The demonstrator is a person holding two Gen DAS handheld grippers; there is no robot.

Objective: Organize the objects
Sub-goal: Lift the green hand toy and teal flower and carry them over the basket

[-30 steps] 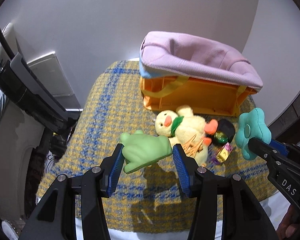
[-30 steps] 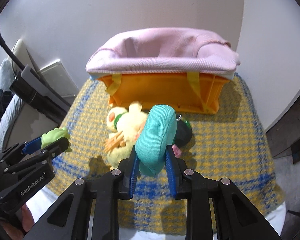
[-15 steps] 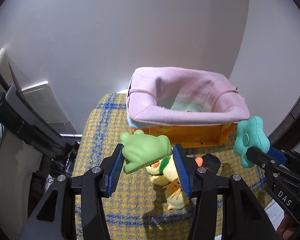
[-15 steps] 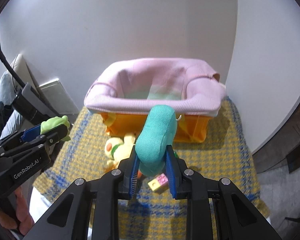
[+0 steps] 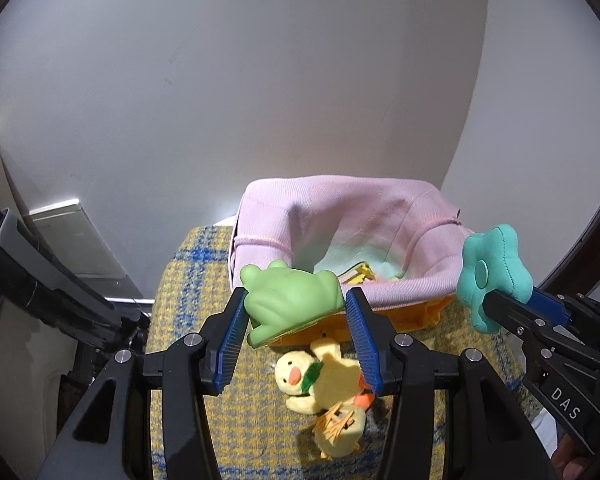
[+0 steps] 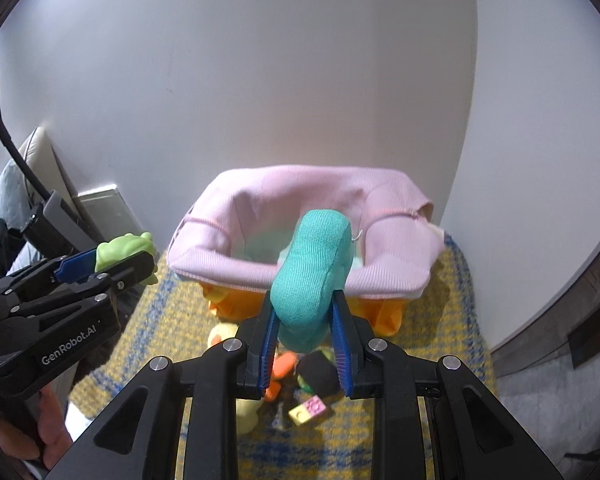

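Observation:
My left gripper (image 5: 296, 312) is shut on a green frog toy (image 5: 290, 298) and holds it in the air just before the near rim of the orange basket with a pink fabric liner (image 5: 380, 216). My right gripper (image 6: 304, 330) is shut on a teal flower plush (image 6: 314, 276), held above the basket's near rim (image 6: 300, 276). The plush also shows in the left wrist view (image 5: 494, 270), and the frog in the right wrist view (image 6: 124, 250). A yellow duck plush (image 5: 324, 384) lies on the chequered cloth below.
A yellow and blue chequered cloth (image 5: 188, 320) covers the table. A black toy (image 6: 318, 372) and a pink and yellow brick (image 6: 310, 410) lie by the duck. A yellow item (image 5: 358, 274) lies inside the basket. White walls stand close behind; dark equipment (image 5: 32, 288) is at left.
Both grippers have risen with their toys and moved towards the basket. The basket's inside has come into view and the duck has dropped lower in both views.

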